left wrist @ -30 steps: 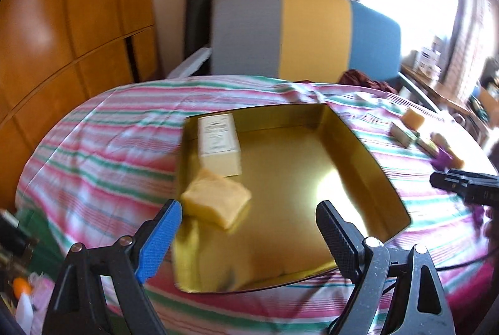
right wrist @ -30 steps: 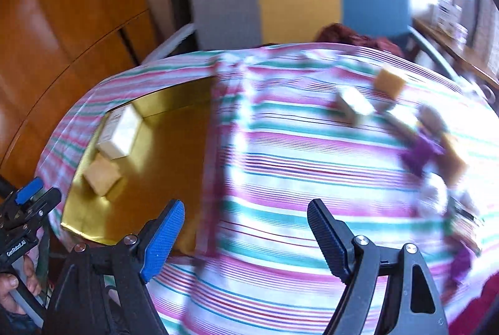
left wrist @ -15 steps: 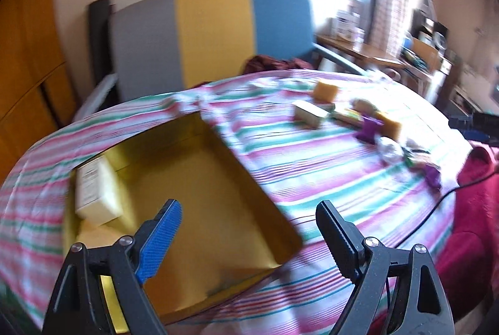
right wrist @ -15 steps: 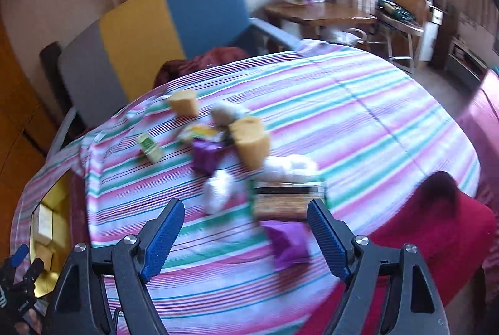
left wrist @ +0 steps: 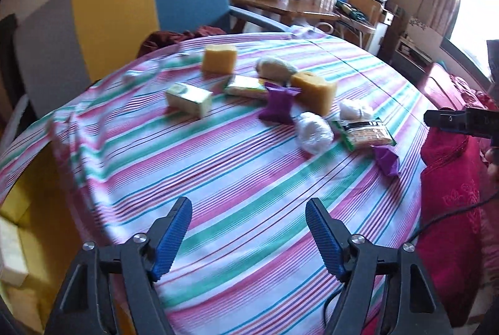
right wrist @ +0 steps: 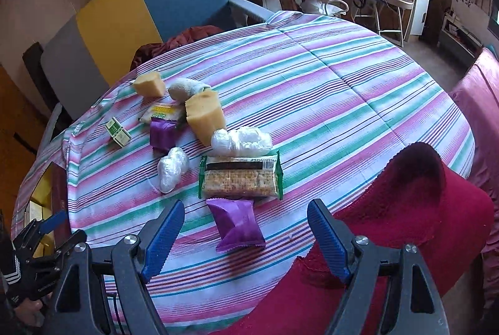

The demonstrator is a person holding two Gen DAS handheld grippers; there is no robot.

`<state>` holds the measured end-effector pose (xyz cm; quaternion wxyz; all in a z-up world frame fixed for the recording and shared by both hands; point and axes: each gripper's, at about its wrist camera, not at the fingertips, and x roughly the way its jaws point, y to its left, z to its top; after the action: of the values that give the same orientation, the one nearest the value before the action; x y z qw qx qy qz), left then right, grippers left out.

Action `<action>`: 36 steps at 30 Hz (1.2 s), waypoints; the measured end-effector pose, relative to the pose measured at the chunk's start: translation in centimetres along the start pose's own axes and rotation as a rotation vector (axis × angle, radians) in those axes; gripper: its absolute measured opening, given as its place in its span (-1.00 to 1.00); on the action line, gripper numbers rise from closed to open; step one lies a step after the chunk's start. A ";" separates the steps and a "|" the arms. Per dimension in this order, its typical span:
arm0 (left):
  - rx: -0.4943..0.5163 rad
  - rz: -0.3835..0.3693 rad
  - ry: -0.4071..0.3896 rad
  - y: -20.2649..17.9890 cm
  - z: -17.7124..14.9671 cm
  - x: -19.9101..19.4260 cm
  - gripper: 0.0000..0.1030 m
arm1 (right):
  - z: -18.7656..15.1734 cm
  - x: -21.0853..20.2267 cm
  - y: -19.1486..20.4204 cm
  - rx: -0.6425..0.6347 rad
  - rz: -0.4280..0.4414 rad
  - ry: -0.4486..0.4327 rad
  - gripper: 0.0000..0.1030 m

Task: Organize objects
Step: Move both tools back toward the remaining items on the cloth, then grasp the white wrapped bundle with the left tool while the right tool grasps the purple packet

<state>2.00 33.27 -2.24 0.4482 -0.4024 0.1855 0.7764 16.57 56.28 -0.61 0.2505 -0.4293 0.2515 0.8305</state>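
Two grippers hang over a striped tablecloth (right wrist: 358, 91), neither gripping anything. Right gripper (right wrist: 244, 236): jaws apart, a purple packet (right wrist: 237, 224) on the cloth btwn & just past the tips, pads not touching it. Left gripper (left wrist: 248, 233): jaws have just been closing, still parted, only bare cloth btwn them. Beyond the packet lies a cracker pack (right wrist: 240, 177) in green-edged wrap, w/ two clear-wrapped white bundles (right wrist: 240, 142) (right wrist: 172, 168) close by. Farther back: two yellow sponges (right wrist: 204, 116) (right wrist: 149, 84), a second purple packet (right wrist: 162, 133), a small green-and-white box (right wrist: 117, 132). Gold tray (left wrist: 34, 204) sits at far left, a pale box (left wrist: 11, 255) inside. Red cloth (right wrist: 389, 241) drapes the near right edge.
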 end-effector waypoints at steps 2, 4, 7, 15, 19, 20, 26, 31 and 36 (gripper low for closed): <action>0.009 -0.040 0.013 -1.1 1.3 1.6 0.43 | 0.1 0.3 -0.1 -0.004 0.004 -0.002 0.60; 0.012 -0.067 0.028 -1.8 2.3 3.1 0.41 | 0.2 0.4 -0.2 0.001 0.005 -0.006 0.60; 0.007 -0.106 0.051 -3.0 4.0 5.6 0.36 | 0.2 0.9 -0.5 0.006 0.012 -0.002 0.59; -0.005 -0.136 0.100 -5.3 7.3 10.7 0.18 | 0.3 2.7 -1.0 0.018 0.033 0.027 0.58; -0.004 -0.123 0.125 -5.9 8.2 13.0 0.06 | 0.4 3.0 -1.0 0.026 0.049 0.035 0.56; -0.011 -0.137 0.141 -5.9 8.2 13.8 -0.12 | 0.4 3.1 -1.0 0.026 0.052 0.038 0.51; -0.048 -0.170 0.131 -4.5 6.2 12.5 -0.32 | 0.4 4.0 -0.8 0.010 0.057 0.095 0.23; -0.071 -0.160 0.111 -2.5 3.3 9.4 -0.32 | 0.2 5.5 0.9 -0.088 0.030 0.197 0.18; -0.082 -0.135 0.077 -0.7 0.7 6.2 -0.32 | -0.1 7.2 1.6 -0.145 -0.019 0.300 0.18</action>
<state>0.56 37.47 -6.73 0.4752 -0.4614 0.1432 0.7353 11.95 56.44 -6.34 0.1865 -0.5677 0.2214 0.7707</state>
